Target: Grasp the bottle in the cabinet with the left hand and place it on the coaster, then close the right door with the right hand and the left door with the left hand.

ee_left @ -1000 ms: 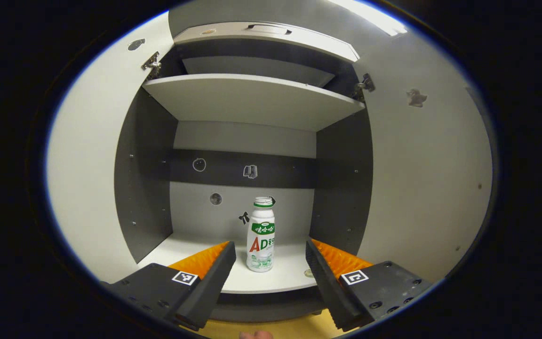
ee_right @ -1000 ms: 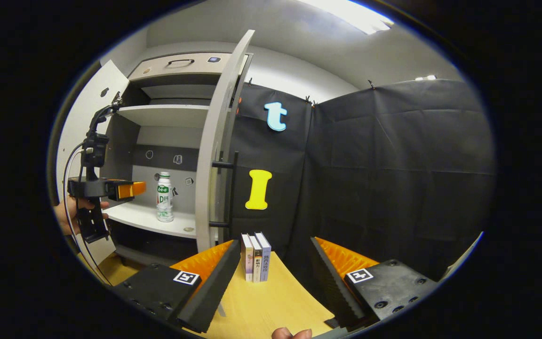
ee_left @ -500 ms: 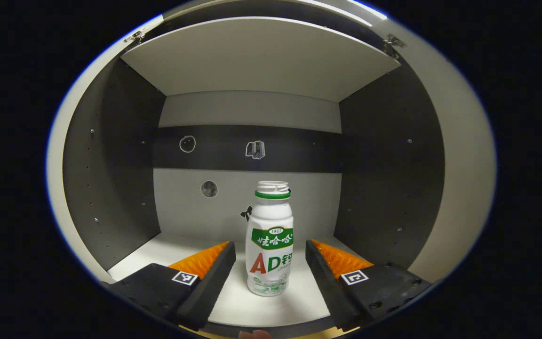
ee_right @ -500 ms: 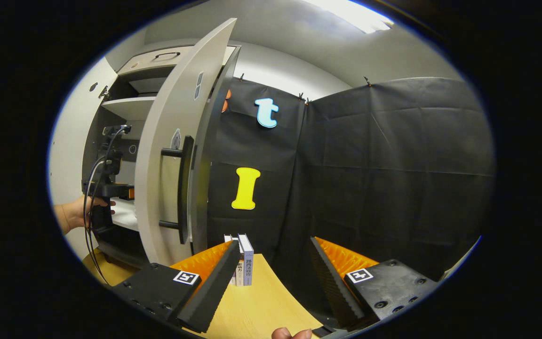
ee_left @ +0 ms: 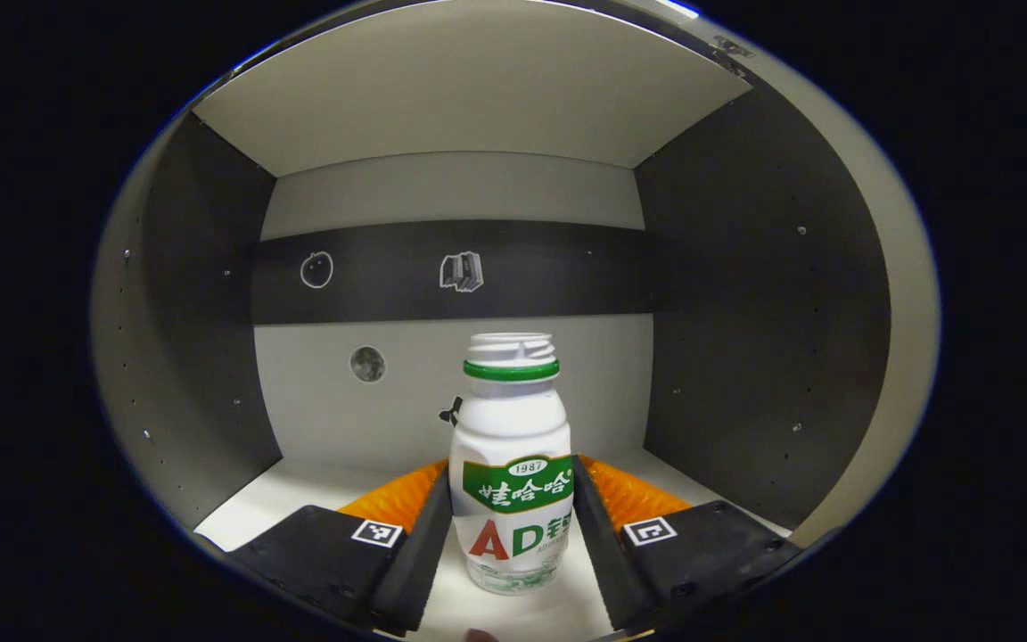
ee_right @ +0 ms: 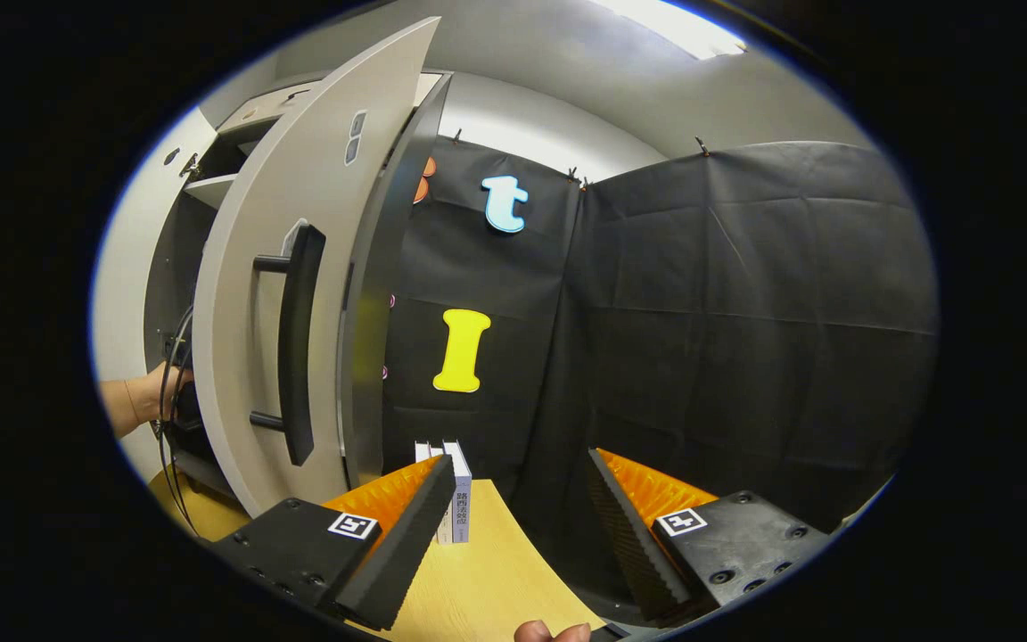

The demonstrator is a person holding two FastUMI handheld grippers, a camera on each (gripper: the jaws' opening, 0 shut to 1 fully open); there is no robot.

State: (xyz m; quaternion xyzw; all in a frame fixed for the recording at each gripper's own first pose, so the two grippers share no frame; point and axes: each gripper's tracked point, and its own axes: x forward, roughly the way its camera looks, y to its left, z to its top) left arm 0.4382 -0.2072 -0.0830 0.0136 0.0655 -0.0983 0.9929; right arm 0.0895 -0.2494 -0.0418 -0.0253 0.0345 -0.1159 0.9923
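Note:
A white bottle (ee_left: 511, 419) with a green neck ring and a green label stands upright on the cabinet's lower shelf (ee_left: 291, 495). My left gripper (ee_left: 512, 489) is inside the cabinet with one finger against each side of the bottle's lower body, shut on it. My right gripper (ee_right: 522, 504) hangs open with nothing in it over the wooden table (ee_right: 487, 584). The cabinet's right door (ee_right: 255, 232), with a dark bar handle (ee_right: 295, 343), stands open to the left of the right gripper. Behind the door's edge a hand (ee_right: 135, 401) reaches into the cabinet.
The shelf above (ee_left: 469, 98) and dark side walls (ee_left: 745, 312) close in around the bottle. A few upright books (ee_right: 451, 486) stand on the table by the door's foot. Black cloth hangs behind and to the right.
My left gripper has gone deeper into the cabinet and its fingers have narrowed onto the bottle. The right gripper view has swung so that the door's outer face hides the cabinet's inside.

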